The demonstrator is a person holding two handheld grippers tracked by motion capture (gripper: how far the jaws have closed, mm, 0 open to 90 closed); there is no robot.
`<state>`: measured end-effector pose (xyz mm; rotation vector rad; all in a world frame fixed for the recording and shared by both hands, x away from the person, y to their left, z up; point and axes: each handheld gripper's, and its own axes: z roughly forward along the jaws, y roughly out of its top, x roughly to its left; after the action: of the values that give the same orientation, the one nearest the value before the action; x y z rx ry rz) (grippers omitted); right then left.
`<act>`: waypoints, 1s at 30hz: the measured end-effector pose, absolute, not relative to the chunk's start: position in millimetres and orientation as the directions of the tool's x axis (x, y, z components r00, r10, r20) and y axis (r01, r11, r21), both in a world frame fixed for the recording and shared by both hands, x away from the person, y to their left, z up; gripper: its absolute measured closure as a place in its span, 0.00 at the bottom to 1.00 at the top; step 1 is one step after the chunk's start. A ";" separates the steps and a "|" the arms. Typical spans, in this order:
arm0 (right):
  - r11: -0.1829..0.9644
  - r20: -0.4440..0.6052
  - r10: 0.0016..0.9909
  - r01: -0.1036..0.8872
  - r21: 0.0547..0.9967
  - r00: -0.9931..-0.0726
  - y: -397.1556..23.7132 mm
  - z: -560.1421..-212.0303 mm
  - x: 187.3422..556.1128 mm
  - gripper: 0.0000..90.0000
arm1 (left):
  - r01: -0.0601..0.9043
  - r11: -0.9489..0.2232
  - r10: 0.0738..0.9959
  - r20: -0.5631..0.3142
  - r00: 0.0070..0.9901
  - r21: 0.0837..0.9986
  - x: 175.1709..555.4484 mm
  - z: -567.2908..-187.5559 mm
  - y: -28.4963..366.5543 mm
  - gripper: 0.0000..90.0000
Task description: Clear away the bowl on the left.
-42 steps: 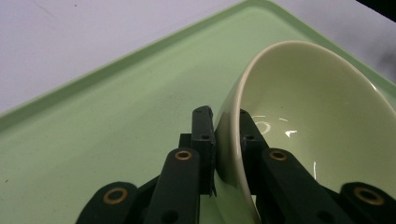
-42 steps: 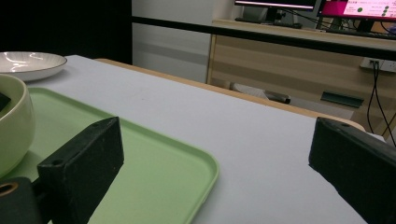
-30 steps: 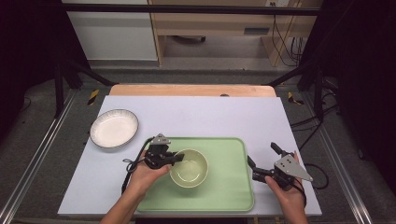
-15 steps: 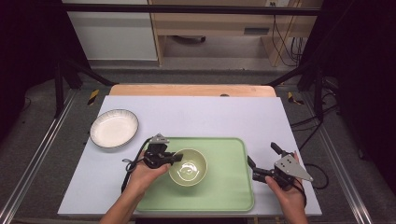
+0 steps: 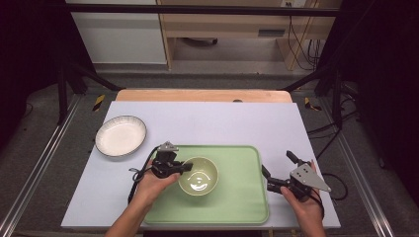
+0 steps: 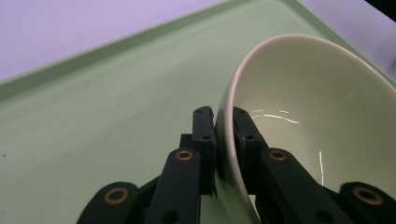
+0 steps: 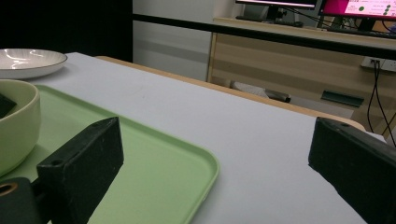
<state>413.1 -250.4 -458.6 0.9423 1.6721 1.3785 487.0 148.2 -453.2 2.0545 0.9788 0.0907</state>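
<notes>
A pale green bowl [image 5: 198,176] sits on the left part of a green tray [image 5: 247,197]. My left gripper [image 5: 185,168] is shut on the bowl's left rim. In the left gripper view one jaw is outside the bowl [image 6: 303,107] and one inside, pinching the wall over the tray [image 6: 93,116]. My right gripper [image 5: 276,163] is held just off the tray's right edge, its jaws wide open and nothing between them. In the right gripper view the gripper [image 7: 219,154] looks across the tray [image 7: 154,172] toward the bowl [image 7: 16,121].
A white plate [image 5: 121,135] lies on the pale mat at the left, beyond the tray; it is also in the right gripper view [image 7: 28,60]. The wooden table edge [image 5: 202,95] runs along the far side. A dark frame stands around the table.
</notes>
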 end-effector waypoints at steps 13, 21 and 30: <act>0.144 -0.097 0.893 0.076 0.987 -0.440 -250.3 -458.5 413.0 0.04 | 0.615 -0.346 0.673 -0.269 0.689 0.709 487.8 -454.6 149.4 0.91; 0.140 -0.093 0.892 0.074 0.987 -0.443 -250.3 -458.1 413.0 0.04 | 0.622 -0.340 0.677 -0.275 0.682 0.706 487.9 -456.0 149.1 0.89; 0.142 -0.095 0.892 0.075 0.987 -0.441 -250.6 -458.2 413.1 0.04 | 0.594 -0.357 0.668 -0.248 0.702 0.721 488.8 -453.0 153.3 0.80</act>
<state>413.1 -250.6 -458.2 0.9445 1.6726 1.3818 488.8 153.3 -453.0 2.0635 0.9629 0.1108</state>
